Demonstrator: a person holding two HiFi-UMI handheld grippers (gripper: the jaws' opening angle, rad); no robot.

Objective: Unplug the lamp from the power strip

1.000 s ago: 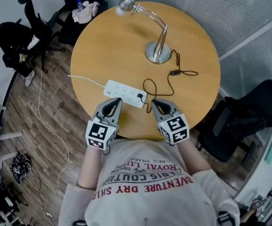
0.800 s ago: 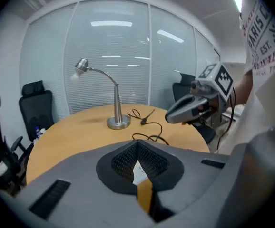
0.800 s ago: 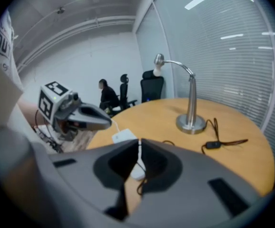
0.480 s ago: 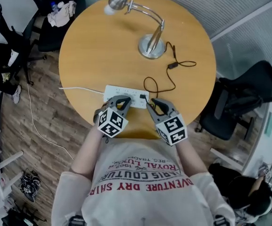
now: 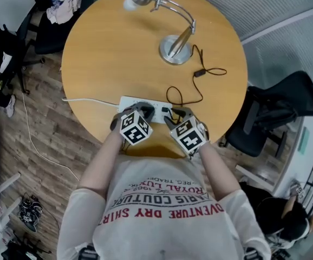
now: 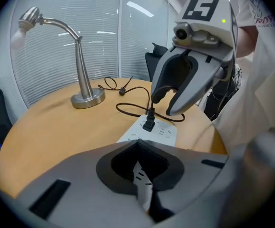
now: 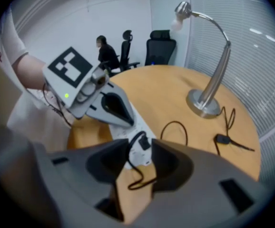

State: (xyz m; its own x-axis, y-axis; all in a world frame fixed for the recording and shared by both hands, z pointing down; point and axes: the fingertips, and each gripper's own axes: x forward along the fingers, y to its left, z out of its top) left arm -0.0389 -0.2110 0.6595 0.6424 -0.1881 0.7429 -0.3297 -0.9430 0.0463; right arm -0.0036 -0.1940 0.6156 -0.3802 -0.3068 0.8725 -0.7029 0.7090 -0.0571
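Left gripper (image 5: pixel 141 109) and right gripper (image 5: pixel 180 113) dropped to power strip (image 5: pixel 125 102) at table (image 5: pixel 102 53) near edge: left clenched empty, right's jaws just opened around still-seated plug (image 7: pixel 143 144).

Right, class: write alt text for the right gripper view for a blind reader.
The right gripper, its jaws just opened, frames without gripping the black plug seated in the white power strip on a wooden table. The left gripper is over the strip; the lamp stands beyond.
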